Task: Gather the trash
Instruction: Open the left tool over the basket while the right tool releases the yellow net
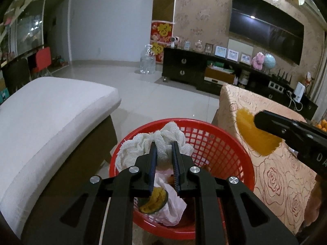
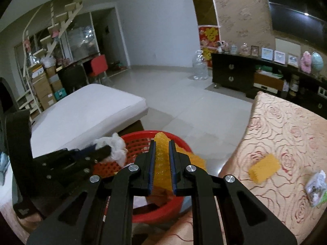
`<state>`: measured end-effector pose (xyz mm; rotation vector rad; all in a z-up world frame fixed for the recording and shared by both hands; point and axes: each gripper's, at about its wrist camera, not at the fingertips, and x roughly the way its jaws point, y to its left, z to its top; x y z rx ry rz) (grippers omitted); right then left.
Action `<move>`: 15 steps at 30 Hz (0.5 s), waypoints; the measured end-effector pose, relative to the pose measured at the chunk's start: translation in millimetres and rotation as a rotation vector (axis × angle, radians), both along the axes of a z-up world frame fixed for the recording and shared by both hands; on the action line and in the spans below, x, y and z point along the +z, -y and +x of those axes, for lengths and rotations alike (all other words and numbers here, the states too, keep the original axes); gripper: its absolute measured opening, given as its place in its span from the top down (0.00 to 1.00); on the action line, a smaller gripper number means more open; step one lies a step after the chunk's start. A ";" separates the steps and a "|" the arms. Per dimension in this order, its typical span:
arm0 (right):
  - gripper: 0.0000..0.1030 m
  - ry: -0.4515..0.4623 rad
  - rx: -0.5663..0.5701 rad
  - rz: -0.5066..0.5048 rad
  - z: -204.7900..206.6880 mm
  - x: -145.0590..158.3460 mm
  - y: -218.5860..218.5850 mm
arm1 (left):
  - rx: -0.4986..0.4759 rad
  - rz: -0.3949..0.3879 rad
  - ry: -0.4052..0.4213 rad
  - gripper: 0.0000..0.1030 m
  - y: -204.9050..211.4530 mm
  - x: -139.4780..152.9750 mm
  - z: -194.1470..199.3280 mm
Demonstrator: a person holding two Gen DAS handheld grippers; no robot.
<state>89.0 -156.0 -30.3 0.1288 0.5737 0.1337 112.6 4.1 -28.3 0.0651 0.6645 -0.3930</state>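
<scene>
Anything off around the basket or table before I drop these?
Nothing spilled or damaged. Both loads hang over the red basket: white cloth in the left claw, yellow mesh in the right claw. Still out on the table: a yellow sponge and a crumpled wrapper.

Floor (image 1: 179, 89): pale glossy tiles.
Dark cabinet (image 1: 204, 69): against floral-papered wall, beneath wall television (image 1: 265, 26).
White cushioned seat (image 1: 51, 110): well left of cabinet.
</scene>
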 end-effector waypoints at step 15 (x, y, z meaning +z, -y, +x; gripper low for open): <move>0.84 -0.041 0.035 0.081 9.3 -0.6 -4.7 | 0.010 -0.017 -0.016 0.36 -1.5 -1.5 1.0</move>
